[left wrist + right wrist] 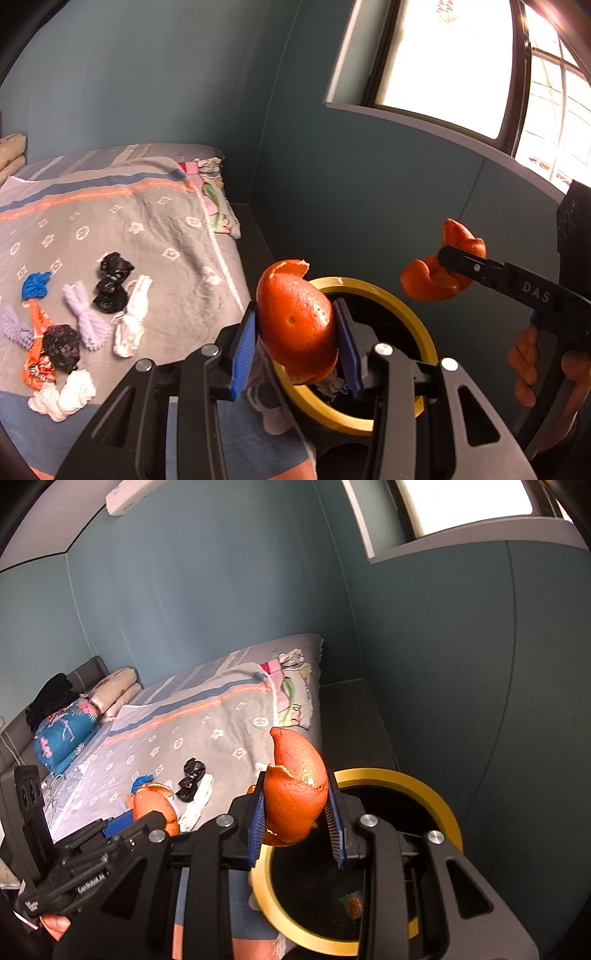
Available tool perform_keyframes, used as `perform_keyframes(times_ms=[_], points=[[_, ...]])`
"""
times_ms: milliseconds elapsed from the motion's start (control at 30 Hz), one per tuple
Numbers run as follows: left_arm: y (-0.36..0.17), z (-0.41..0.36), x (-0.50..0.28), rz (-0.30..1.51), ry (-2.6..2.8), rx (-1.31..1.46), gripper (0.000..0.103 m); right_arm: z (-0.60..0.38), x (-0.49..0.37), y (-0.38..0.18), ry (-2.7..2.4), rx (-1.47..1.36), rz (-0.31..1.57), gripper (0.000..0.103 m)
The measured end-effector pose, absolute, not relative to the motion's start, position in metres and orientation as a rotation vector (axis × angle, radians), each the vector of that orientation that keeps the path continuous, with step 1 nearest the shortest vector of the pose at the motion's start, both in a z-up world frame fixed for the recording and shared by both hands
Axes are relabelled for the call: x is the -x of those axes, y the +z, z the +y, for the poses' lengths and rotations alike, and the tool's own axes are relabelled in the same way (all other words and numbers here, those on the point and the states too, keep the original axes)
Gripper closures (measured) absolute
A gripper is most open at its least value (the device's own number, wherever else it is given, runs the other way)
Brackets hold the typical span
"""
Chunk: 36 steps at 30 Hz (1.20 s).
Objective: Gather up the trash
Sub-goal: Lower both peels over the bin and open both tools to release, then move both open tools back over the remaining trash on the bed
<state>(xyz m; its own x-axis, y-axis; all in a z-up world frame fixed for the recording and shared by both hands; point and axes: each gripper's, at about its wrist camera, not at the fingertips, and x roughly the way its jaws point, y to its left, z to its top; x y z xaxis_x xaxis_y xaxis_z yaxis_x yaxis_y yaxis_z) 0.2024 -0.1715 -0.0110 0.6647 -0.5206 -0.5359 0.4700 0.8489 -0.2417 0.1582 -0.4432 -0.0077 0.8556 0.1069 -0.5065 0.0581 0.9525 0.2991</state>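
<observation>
Two hand-held tools each grip a piece of orange peel above a round bin with a yellow rim (417,314), which stands on the floor just right of a bed (177,236). The left tool (297,332) is clenched on a large curved peel (295,325), its blue pads pressing the two sides, directly over the near-left part of the bin's dark opening. The right tool (297,821) is likewise clenched on a second, curled peel (295,794), held over the bin's left rim. Some litter already lies inside the bin. On the bed's grey blanket, left of the bin, more scraps remain: black crumpled bits (110,284), white tissues (129,321), lilac pieces (86,317), a blue wad (35,286) and an orange wrapper (37,358). The peels look light, thin and flexible, with a slightly waxy skin; they would probably tear or fold under a hard squeeze, so a gentle pinch across the broad middle seems best.
</observation>
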Motion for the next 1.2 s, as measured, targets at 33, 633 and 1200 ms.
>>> perform_keyframes(times_ms=[33,633,1200], points=[[-0.013,-0.177,-0.204,0.636,-0.568,0.083,0.065,-0.447,-0.16,-0.009,0.019,-0.316,0.546,0.075],[-0.049,-0.25,-0.229,0.723,-0.653,0.06,0.064,-0.49,-0.19,-0.03,-0.071,-0.378,0.566,0.074],[-0.052,-0.211,-0.225,0.723,-0.596,0.159,0.028,-0.499,-0.19,-0.034,-0.16,-0.431,0.588,0.053]])
